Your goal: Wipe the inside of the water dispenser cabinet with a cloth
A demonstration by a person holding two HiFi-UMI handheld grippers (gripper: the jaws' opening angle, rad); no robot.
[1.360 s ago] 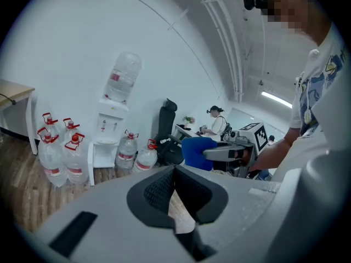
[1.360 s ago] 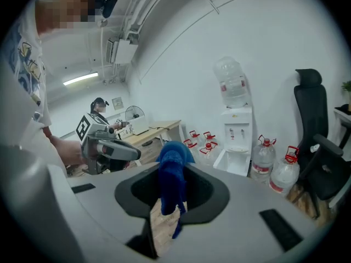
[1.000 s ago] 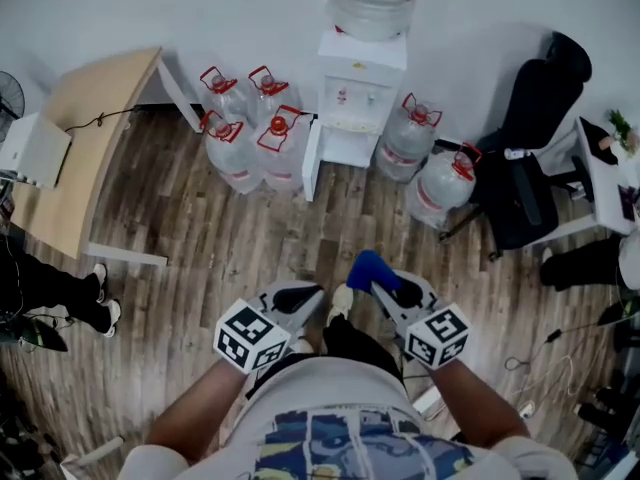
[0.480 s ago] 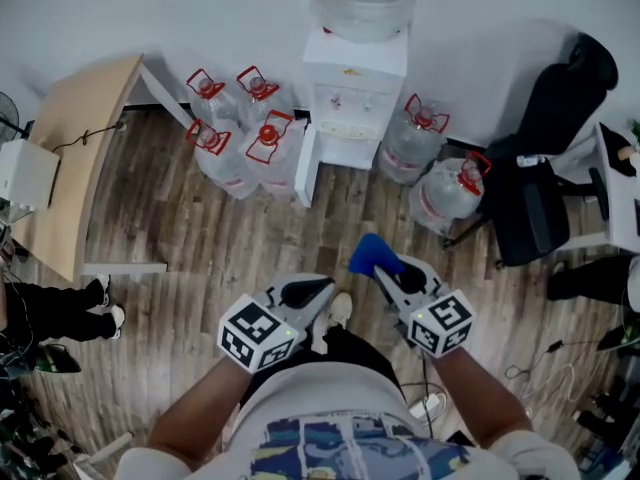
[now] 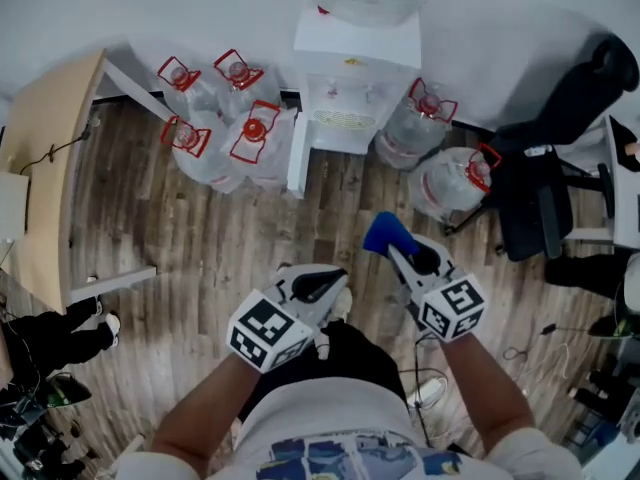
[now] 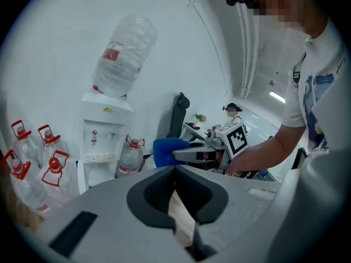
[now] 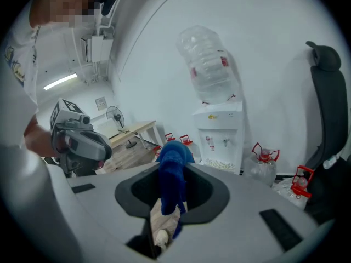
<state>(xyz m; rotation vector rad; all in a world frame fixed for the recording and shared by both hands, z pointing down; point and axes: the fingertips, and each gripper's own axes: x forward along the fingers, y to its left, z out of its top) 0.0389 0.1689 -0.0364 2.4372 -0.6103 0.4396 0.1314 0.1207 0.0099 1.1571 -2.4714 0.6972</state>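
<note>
My right gripper [image 5: 402,255] pinches the blue cloth [image 5: 384,234], and my left gripper [image 5: 330,286] is closed on nothing. The water dispenser [image 5: 352,68] stands well ahead with its cabinet door [image 5: 297,158] open. I judge wiping not yet begun.

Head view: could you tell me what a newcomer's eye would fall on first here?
The bright blue cloth pinched in the right gripper stands out, just below centre over the wood floor. Beyond it, the white water dispenser stands against the wall, with red-capped water jugs clustered on both sides.
</note>
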